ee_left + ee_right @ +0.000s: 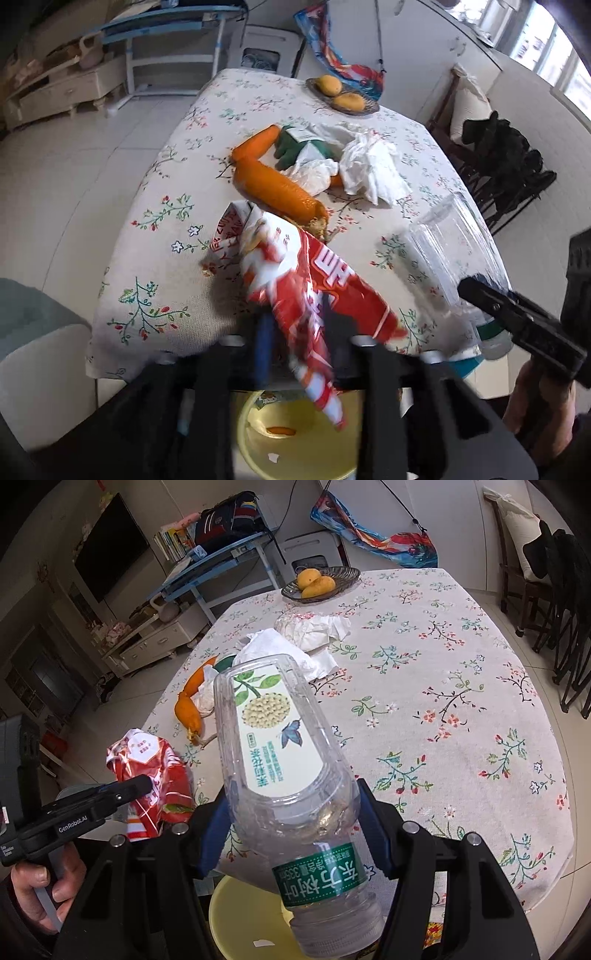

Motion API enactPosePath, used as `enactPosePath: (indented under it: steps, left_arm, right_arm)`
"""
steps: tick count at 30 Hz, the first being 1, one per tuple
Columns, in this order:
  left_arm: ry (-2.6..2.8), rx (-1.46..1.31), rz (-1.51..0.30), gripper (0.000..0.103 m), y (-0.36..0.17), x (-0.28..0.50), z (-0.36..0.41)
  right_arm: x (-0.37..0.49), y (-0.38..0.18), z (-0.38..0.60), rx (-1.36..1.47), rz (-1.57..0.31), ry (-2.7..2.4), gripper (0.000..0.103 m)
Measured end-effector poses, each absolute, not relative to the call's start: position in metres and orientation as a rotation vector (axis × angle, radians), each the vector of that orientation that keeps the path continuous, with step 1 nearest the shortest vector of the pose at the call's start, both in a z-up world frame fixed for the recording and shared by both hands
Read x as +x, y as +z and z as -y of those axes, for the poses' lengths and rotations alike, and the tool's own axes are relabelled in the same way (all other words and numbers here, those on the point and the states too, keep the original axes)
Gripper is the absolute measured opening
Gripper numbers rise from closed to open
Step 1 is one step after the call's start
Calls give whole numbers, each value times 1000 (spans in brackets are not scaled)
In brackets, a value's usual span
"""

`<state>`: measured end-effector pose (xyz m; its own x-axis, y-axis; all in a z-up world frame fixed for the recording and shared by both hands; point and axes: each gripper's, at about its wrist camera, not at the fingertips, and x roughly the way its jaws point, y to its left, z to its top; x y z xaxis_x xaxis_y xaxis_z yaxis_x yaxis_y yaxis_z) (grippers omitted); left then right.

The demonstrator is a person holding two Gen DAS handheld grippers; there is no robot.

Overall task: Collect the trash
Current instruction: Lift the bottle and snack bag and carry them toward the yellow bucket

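A red and white snack wrapper (pixel 306 291), blurred, hangs loosely between the fingers of my left gripper (pixel 299 328). The jaws stand apart and their pads do not press on it. Its lower end dangles over a yellow bin (pixel 295 446) below the table's edge. My right gripper (pixel 293 827) is shut on a clear plastic bottle (pixel 266 738) with a green neck band. The bottle is tilted cap-down above the same yellow bin (pixel 243 915). In the right wrist view the wrapper (pixel 159 782) shows behind one of the left gripper's fingers (pixel 125 788).
On the flowered tablecloth (pixel 155 258) lie orange carrot-like pieces (pixel 273 188), crumpled white tissue (pixel 369 166) and a green item (pixel 291 147). A dish of yellow fruit (pixel 343 96) stands at the far edge. Dark chairs (pixel 509 166) stand to the right. A person's hand (pixel 40 886) holds the left gripper.
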<state>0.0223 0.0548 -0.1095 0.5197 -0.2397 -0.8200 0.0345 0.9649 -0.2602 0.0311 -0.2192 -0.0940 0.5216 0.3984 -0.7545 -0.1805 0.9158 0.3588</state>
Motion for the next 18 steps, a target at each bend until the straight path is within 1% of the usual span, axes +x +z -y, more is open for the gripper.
enactPosePath:
  steps: [1,5,6,7,9,11,18]
  left_arm:
    - [-156,-236,-1013,48,-111,24,-55]
    - [-157,-271,-1035,50,-121,31,-55]
    - [-160,-270,-1029,48,-122,32,-54]
    - [-164,-262,-1022,32,-122,32,-53]
    - [-181,-253,-1019,12,-121,32,-50]
    - [-179,-233,-999,8,-117,29,-49]
    - [-170,-135,-881,6,-92,6,-44]
  right_arm:
    - [31,-95,219,249,-965,351,62]
    - [32,-96,218,246,-971,354,62]
    - [32,-96,217,244,-972,354,62]
    - [32,-97,217,244,-972,355,62]
    - [31,-96,217,246,-966,355,62]
    - [29,-95,217,251,-959,355,62]
    - [14,-89,219,313,-913,380,62]
